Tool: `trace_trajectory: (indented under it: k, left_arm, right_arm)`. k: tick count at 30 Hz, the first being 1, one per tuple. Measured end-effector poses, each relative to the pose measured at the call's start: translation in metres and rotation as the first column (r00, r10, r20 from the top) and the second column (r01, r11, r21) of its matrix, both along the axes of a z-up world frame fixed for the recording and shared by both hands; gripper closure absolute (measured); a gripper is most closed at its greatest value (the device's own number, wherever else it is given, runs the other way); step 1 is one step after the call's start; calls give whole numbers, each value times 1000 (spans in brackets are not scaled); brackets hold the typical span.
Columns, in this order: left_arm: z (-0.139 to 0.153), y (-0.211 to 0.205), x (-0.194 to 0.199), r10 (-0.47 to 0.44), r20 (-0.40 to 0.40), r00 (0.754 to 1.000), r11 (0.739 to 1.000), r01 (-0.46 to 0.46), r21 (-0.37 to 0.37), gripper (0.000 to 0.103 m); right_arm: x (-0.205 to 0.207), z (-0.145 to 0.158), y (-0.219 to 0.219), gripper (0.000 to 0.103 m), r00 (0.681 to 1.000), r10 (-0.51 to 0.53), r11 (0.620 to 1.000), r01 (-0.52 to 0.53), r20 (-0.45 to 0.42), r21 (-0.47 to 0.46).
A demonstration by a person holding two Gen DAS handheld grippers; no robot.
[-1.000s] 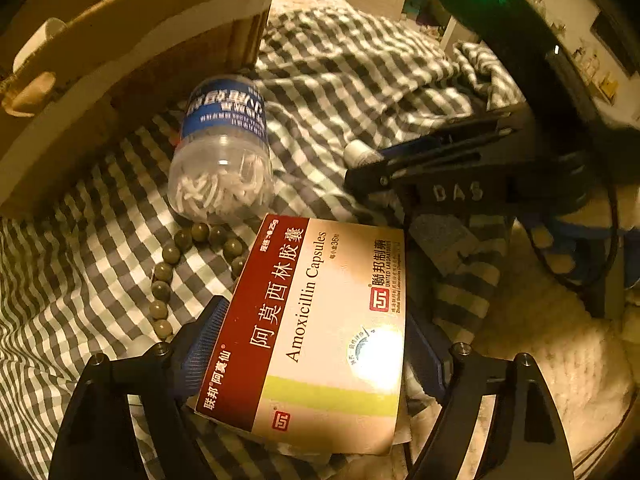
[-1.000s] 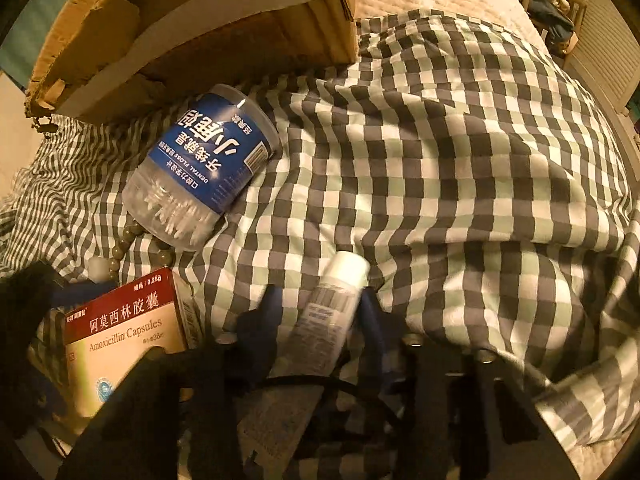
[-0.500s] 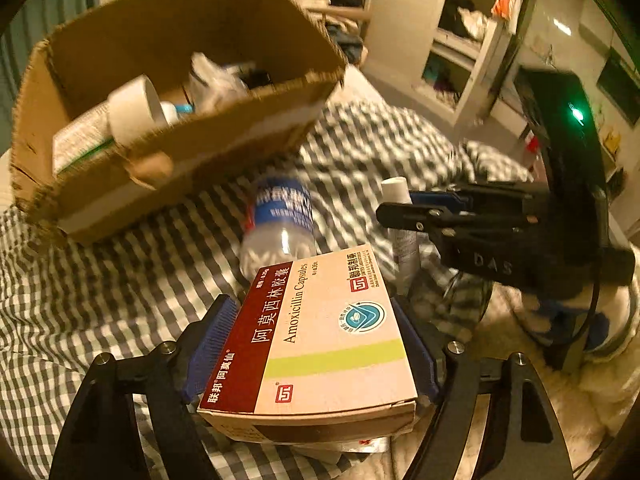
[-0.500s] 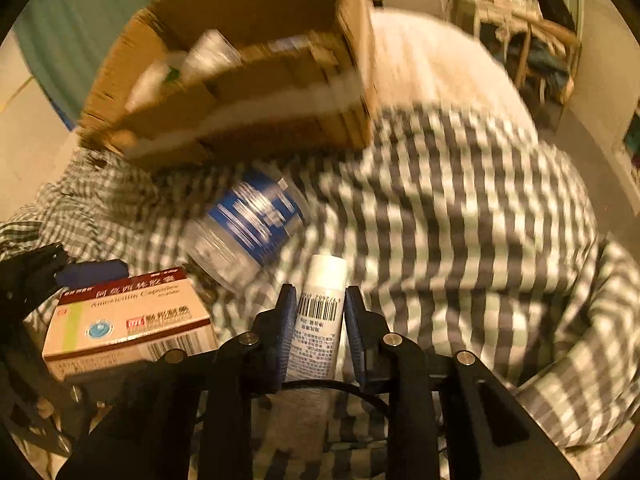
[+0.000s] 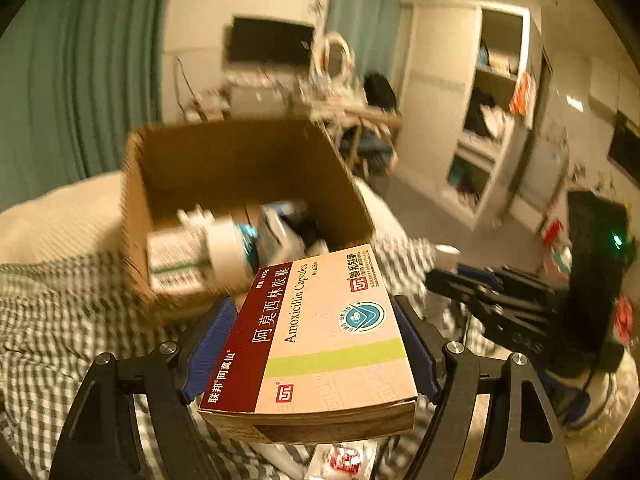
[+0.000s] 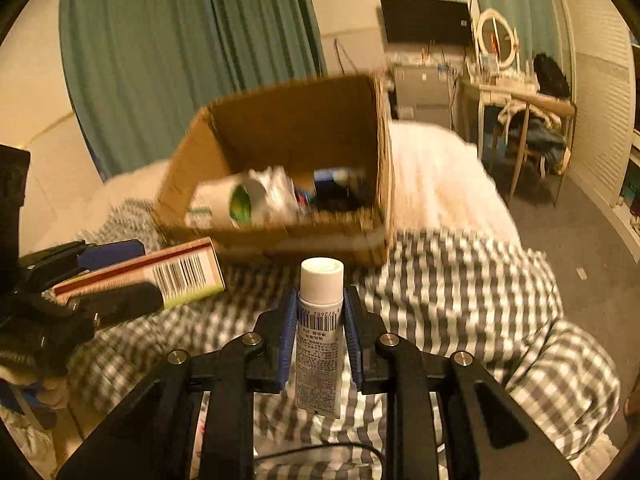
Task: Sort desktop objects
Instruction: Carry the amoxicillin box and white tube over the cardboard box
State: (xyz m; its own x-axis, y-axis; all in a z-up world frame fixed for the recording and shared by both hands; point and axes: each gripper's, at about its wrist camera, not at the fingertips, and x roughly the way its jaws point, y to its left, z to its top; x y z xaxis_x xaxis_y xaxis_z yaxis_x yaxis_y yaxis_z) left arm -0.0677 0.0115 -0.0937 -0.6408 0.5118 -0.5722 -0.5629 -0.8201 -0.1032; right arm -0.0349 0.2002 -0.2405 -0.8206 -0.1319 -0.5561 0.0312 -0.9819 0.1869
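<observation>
Dim amber light; cardboard box (image 5: 240, 168) motion-blurred (both views); fisheye edges vignetted.

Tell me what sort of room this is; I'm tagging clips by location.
Most likely a bedroom: the cardboard box sits on a bed with a checked cover, green curtains hang behind, and a mirrored dressing table stands nearby.
</observation>
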Motion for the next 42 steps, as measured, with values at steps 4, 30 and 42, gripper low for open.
trace_trajectory:
  k: [4, 30, 42]
  left_arm:
    - [30, -9, 6, 104, -130, 986, 994, -102, 25, 23]
    - [81, -1, -51, 341, -334, 879, 939, -333, 83, 23]
    - [25, 10, -136, 372, -230, 899, 927, -374, 38, 23]
  right_arm:
    - [11, 36, -6, 81, 994, 7, 1000, -4, -107, 29]
    - [-32, 152, -31, 81, 896, 59, 997, -32, -439, 70]
    - [-114, 108, -13, 81, 930, 57, 997, -34, -364, 67]
